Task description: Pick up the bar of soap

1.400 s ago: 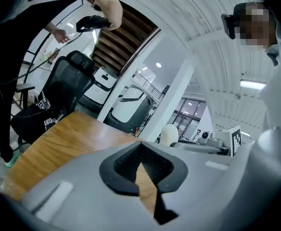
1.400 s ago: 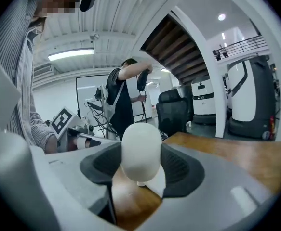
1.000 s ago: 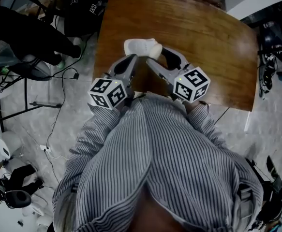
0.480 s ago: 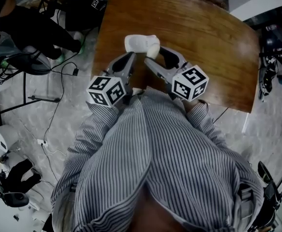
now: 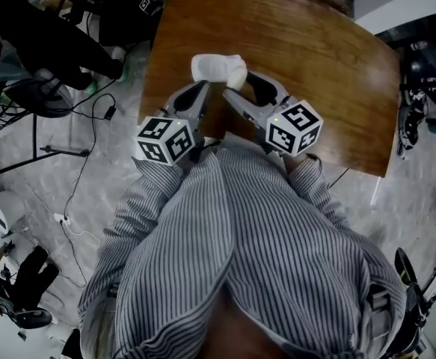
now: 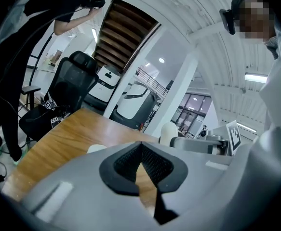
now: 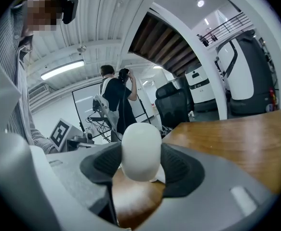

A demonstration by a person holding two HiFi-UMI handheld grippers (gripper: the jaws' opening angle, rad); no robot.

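The bar of soap is white and rounded. It stands upright between the jaws of my right gripper, which is shut on it just above the brown wooden table. In the head view the bar of soap sits at the right gripper's tips, near the table's left front part. A second white piece lies flat on the table right beside the bar. My left gripper is just in front of that piece, and its jaws are shut with nothing between them.
The table's left edge runs close to the left gripper, with grey floor and cables beyond it. A person in black and black equipment are at the upper left. Bare wood stretches to the right and back.
Both grippers and the soap stay where they were. Only the person in black at the upper left has shifted.
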